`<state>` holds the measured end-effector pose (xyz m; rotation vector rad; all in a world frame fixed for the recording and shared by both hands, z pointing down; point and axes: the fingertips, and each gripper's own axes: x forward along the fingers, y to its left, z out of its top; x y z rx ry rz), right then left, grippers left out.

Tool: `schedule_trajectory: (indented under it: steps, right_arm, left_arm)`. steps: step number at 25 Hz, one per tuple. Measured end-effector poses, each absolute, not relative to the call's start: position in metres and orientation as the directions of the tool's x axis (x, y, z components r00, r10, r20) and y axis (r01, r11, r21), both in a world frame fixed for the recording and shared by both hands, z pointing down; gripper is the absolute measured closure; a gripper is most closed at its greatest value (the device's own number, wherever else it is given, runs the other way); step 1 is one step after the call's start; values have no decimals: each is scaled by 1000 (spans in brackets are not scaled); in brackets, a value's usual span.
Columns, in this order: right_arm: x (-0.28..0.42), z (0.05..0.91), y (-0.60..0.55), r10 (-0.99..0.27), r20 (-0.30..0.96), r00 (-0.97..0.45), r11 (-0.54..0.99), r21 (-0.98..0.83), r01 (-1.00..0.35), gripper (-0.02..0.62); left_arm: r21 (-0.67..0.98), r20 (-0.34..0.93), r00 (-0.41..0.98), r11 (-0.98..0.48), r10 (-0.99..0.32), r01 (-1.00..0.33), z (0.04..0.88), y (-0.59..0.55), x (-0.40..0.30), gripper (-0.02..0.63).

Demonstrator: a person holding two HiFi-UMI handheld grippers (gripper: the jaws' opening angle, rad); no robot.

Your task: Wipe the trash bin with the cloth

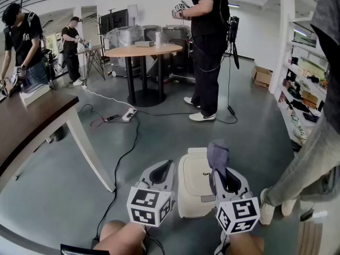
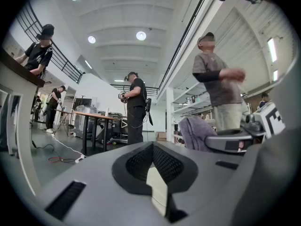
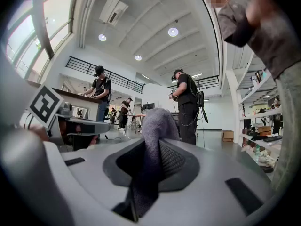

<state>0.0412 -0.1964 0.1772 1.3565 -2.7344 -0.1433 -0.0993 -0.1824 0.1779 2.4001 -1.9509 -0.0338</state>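
Note:
A cream trash bin (image 1: pixel 195 184) with a closed lid stands on the grey floor right below me. My right gripper (image 1: pixel 220 170) hovers over the bin's right side, shut on a grey cloth (image 1: pixel 218 153) that sticks up out of its jaws. The right gripper view shows the cloth (image 3: pixel 154 140) pinched between the jaws and bulging above them. To the bin's left, my left gripper (image 1: pixel 168 167) is level with it, jaws together and holding nothing. From the left gripper view (image 2: pixel 153 149), the cloth (image 2: pixel 195 133) shows off to the right.
A brown table (image 1: pixel 29 122) with a white leg (image 1: pixel 90 150) stands at the left. A cable and power strip (image 1: pixel 129 113) lie on the floor ahead. One person (image 1: pixel 206 47) stands by a round table (image 1: pixel 143 50); another person's leg (image 1: pixel 305 166) is close on the right, near shelves (image 1: pixel 304 84).

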Motion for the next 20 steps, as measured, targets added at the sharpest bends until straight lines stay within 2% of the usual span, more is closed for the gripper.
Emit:
schedule_trajectory:
  steps: [12, 20]
  right_arm:
    - [-6, 237, -288, -764, 172, -622, 638, 59, -768, 517]
    - [-27, 274, -348, -715, 305, -629, 663, 10, -748, 517]
  left_arm:
    - [68, 84, 157, -151, -984, -986, 208, -262, -143, 604]
    - [67, 211, 168, -157, -963, -985, 242, -322, -144, 604]
